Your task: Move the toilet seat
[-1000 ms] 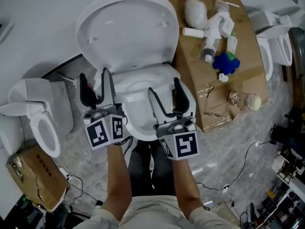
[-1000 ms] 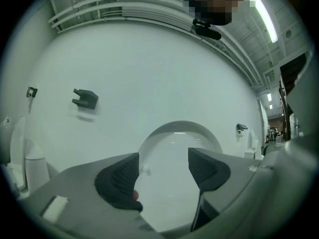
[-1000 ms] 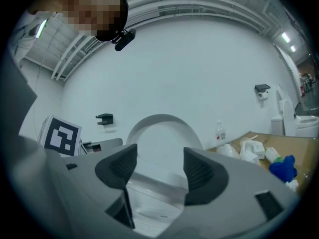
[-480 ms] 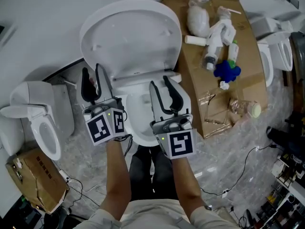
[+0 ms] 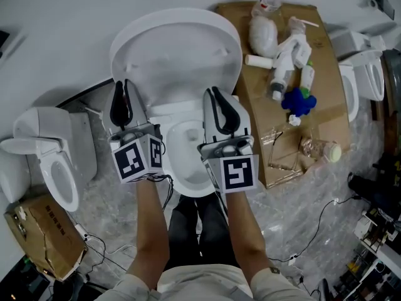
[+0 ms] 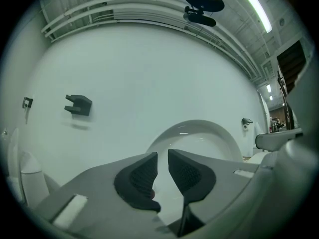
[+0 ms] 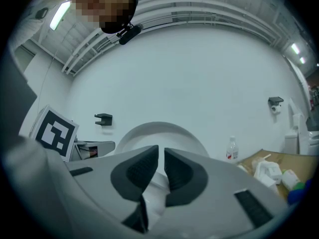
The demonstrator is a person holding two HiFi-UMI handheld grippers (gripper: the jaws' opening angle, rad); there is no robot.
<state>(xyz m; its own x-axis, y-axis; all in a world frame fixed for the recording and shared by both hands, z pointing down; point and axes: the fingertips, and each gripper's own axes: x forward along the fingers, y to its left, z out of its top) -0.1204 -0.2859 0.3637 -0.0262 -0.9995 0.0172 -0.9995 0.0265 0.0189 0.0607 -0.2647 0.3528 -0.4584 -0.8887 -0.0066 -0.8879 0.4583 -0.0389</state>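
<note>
The white toilet seat and lid (image 5: pixel 175 49) stand raised against the wall, above the open bowl (image 5: pixel 188 144). My left gripper (image 5: pixel 121 83) hovers at the bowl's left side, just below the raised seat. Its jaws are closing, a narrow gap still shows in the left gripper view (image 6: pixel 162 156), and nothing is between them. My right gripper (image 5: pixel 212 91) is over the bowl's right rear, by the seat's lower edge, shut on nothing. The seat's arc shows beyond the jaws in the left gripper view (image 6: pixel 209 133) and in the right gripper view (image 7: pixel 159 131), where the right gripper (image 7: pixel 161 151) holds nothing.
A flat cardboard sheet (image 5: pixel 319 115) right of the toilet carries bottles and a blue object (image 5: pixel 297 83). Other toilets stand at the left (image 5: pixel 56 168) and right (image 5: pixel 363 74). A cardboard box (image 5: pixel 44 237) and cables (image 5: pixel 319 215) lie on the marble floor.
Both grippers moved forward toward the raised seat, and their jaws went from wide open to nearly together.
</note>
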